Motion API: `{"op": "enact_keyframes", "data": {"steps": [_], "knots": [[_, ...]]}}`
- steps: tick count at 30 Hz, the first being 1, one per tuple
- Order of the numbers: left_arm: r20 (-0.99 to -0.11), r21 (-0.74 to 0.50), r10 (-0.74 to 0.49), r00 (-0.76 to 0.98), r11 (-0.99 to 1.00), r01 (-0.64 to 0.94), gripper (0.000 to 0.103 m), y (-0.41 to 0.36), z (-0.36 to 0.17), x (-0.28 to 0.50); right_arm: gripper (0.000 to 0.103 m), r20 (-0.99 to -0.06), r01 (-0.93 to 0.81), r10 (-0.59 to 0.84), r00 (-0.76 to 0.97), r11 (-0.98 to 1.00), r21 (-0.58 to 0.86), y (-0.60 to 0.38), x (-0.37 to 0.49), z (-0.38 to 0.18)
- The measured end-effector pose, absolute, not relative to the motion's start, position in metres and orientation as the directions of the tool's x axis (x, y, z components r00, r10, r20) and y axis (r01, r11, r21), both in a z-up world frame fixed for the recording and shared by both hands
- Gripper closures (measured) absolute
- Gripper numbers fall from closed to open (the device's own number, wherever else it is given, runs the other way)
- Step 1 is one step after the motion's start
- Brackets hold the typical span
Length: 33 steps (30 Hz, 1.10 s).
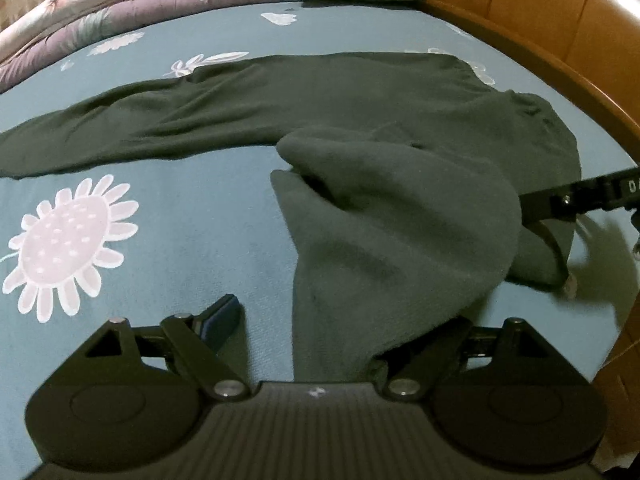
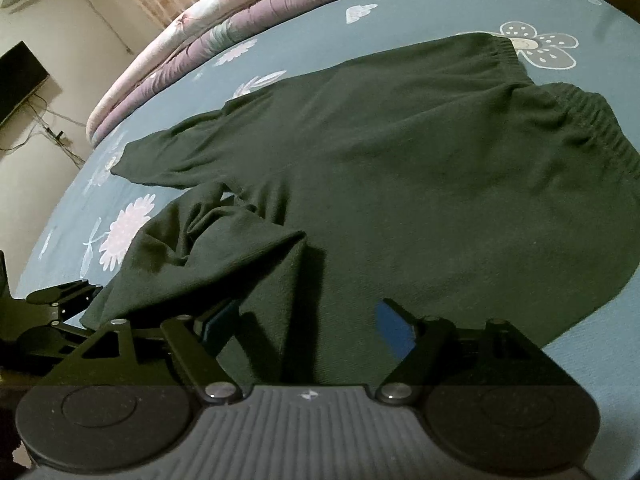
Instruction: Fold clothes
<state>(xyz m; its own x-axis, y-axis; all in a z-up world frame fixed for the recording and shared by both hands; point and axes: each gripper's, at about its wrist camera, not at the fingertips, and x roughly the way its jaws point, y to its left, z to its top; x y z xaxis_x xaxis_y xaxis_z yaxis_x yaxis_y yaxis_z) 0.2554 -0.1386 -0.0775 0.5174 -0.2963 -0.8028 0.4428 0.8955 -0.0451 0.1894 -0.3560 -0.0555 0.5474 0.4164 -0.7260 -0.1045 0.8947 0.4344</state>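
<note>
The trousers (image 2: 380,168) are dark green, one plain colour. The bed sheet (image 1: 168,248) is blue-grey teal with big pale pink and white flowers. The quilt (image 2: 224,28) is mauve and light pink with white flowers. Both grippers are black; the right gripper (image 2: 308,320) has blue pads (image 2: 394,332).

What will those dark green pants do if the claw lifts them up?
The dark green pants will probably flop and droop, since one leg already lies crumpled in soft folds. They look fuzzy, so likely not slippery. The far leg, lying flat on the bedsheet, would probably drag behind.
</note>
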Motion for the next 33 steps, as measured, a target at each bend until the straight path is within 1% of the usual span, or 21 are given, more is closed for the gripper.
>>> {"op": "enact_keyframes", "data": {"steps": [10, 16, 19, 23, 28, 31, 33], "knots": [[-0.760, -0.047, -0.312, 0.570, 0.901, 0.431, 0.018, -0.117, -0.070, 0.253, 0.018, -0.749, -0.072, 0.311, 0.585, 0.940, 0.334, -0.340, 0.172, -0.044], [-0.724, -0.020, -0.323, 0.610, 0.893, 0.449, 0.018, -0.133, -0.070, 0.266, 0.014, -0.750, -0.036, 0.237, 0.617, 0.961, 0.274, -0.333, 0.159, -0.034], [-0.719, 0.014, -0.272, 0.640, 0.915, 0.404, 0.019, -0.137, -0.071, 0.267, 0.014, -0.754, -0.011, 0.225, 0.618, 0.961, 0.278, -0.343, 0.156, -0.036], [-0.707, 0.030, -0.210, 0.675, 0.945, 0.326, 0.019, -0.121, -0.062, 0.262, 0.006, -0.758, 0.023, 0.208, 0.618, 0.959, 0.282, -0.357, 0.153, -0.038], [-0.662, 0.081, -0.060, 0.747, 0.985, 0.151, 0.022, -0.076, -0.039, 0.241, 0.004, -0.764, 0.065, 0.188, 0.618, 0.956, 0.287, -0.373, 0.148, -0.042], [-0.679, 0.076, -0.008, 0.734, 0.994, 0.081, 0.023, -0.055, -0.036, 0.232, 0.004, -0.765, 0.092, 0.182, 0.617, 0.950, 0.299, -0.385, 0.145, -0.044], [-0.694, 0.073, 0.014, 0.720, 0.996, 0.050, 0.023, -0.047, -0.036, 0.227, 0.004, -0.754, 0.127, 0.206, 0.623, 0.925, 0.358, -0.400, 0.145, -0.048]]}}
